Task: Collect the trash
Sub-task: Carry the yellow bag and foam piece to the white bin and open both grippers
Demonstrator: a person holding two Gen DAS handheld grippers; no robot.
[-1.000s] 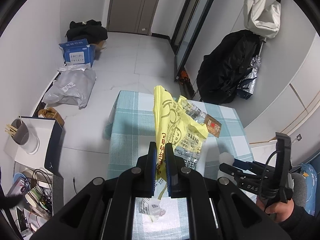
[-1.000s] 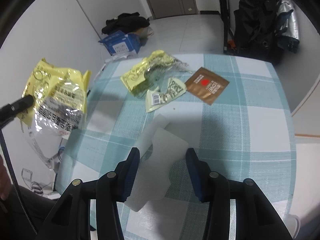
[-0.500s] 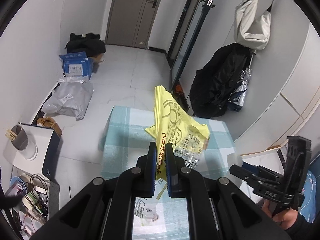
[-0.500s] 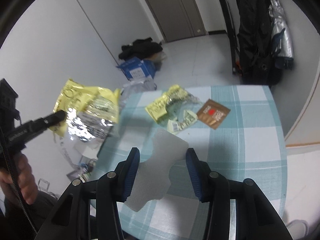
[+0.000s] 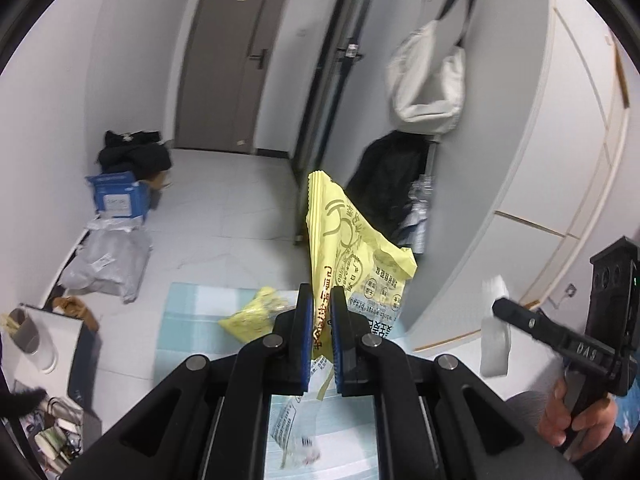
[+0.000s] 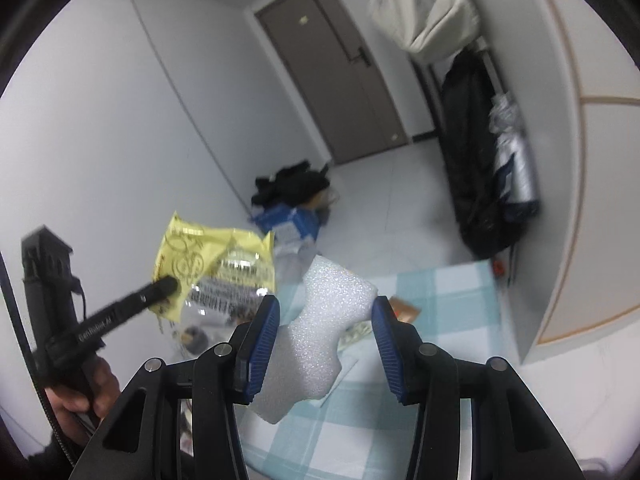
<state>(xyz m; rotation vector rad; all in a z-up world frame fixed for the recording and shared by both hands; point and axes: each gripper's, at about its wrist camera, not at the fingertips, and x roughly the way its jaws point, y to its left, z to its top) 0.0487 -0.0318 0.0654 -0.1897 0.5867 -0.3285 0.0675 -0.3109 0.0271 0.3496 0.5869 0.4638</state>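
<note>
Both hands have risen since a second ago: the checked surface (image 5: 192, 312), which filled the middle of both wrist views then, now sits low in each frame, with door and walls taking the upper half. Left gripper (image 5: 320, 334): fingers together, clamped on the lower edge of the yellow snack wrapper (image 5: 344, 248), which stands up at centre of the left view, clear of the surface. Right gripper (image 6: 324, 334): fingers partly apart with the white foam piece (image 6: 316, 332) between them; it touches the left pad, contact at the right pad cannot be told, yet the piece hangs off the surface, so I judge it carried. Still lying on the surface: a second yellow wrapper (image 5: 256, 314), a brown sachet (image 6: 404, 310) and a printed scrap just beside it. Judgement: two items lifted and ready for disposal; no bin visible in either view; the rest still to be collected
</note>
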